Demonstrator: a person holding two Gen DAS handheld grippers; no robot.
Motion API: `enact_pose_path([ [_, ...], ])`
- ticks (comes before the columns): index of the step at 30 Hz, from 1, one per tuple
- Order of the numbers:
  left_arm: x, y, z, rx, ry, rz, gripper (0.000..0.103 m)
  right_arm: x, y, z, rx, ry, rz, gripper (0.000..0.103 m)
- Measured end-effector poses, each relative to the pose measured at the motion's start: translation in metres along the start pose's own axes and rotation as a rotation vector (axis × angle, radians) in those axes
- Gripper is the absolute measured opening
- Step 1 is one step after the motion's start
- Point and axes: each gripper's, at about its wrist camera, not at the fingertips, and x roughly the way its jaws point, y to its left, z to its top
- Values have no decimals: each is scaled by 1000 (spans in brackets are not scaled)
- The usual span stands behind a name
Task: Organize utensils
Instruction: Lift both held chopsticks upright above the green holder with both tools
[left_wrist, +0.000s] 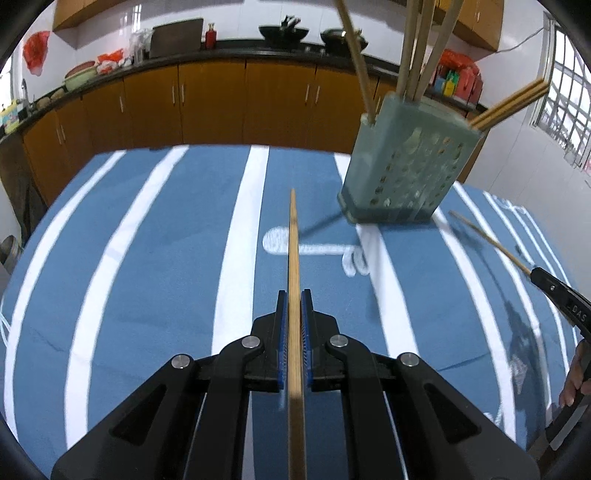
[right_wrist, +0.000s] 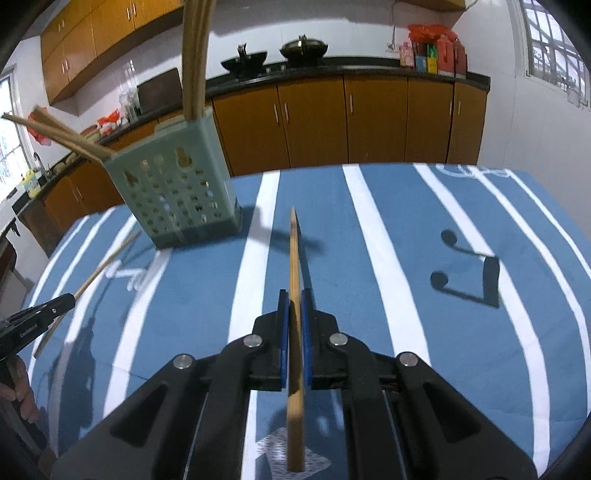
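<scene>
The left tongs (left_wrist: 294, 302) were pinching one bamboo chopstick (left_wrist: 293, 258), its tip pointing to the left of the green perforated holder (left_wrist: 402, 170). The right tongs (right_wrist: 294, 302) pinched another chopstick (right_wrist: 294, 266), right of the holder. The holder stood on the blue striped tabletop (left_wrist: 147, 258), holding several chopsticks (left_wrist: 417, 48).
</scene>
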Motion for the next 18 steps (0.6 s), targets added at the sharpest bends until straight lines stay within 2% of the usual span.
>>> enact_pose_path([
  [13,-60,-4,39,-6,-193,-27,7,-48,5,37,2,-176,26,8],
  [18,-70,-4,48,-6,-232,-37,7,-55,7,46,1,-210,34,8],
])
